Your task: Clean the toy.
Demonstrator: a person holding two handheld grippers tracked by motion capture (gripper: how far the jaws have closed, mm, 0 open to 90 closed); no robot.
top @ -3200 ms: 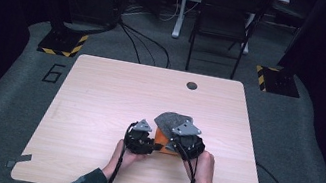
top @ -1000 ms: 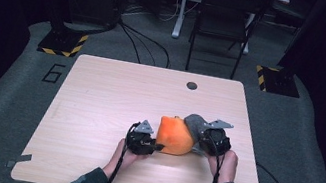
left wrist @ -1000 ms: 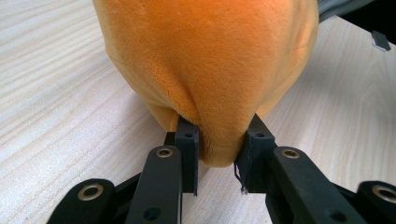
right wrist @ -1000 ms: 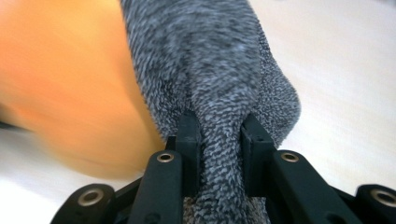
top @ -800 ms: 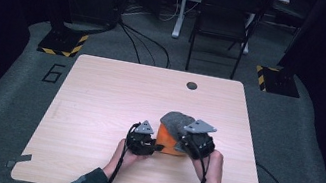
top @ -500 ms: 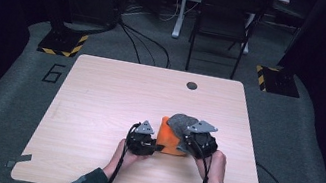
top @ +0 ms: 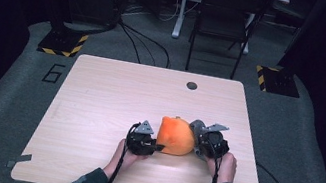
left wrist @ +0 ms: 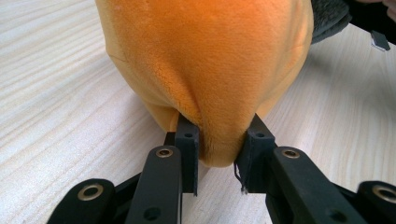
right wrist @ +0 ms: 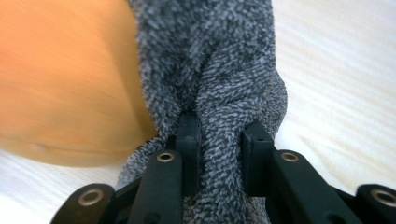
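Left gripper [top: 157, 147]: low over the table, jaws pointing right, clamped on something. Right gripper [top: 199, 139]: opposite, jaws pointing left, likewise clamped. Both forearms enter from the bottom edge, sleeves camouflage-patterned.

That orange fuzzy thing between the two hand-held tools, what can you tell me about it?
The orange plush cloth is soft, short-piled fleece, bunched into a rounded mound on the light wooden table, towards its near right part. The left gripper pinches a fold at its edge. A grey terry cloth lies against its far side, clamped by the right gripper. It shows no print or label.
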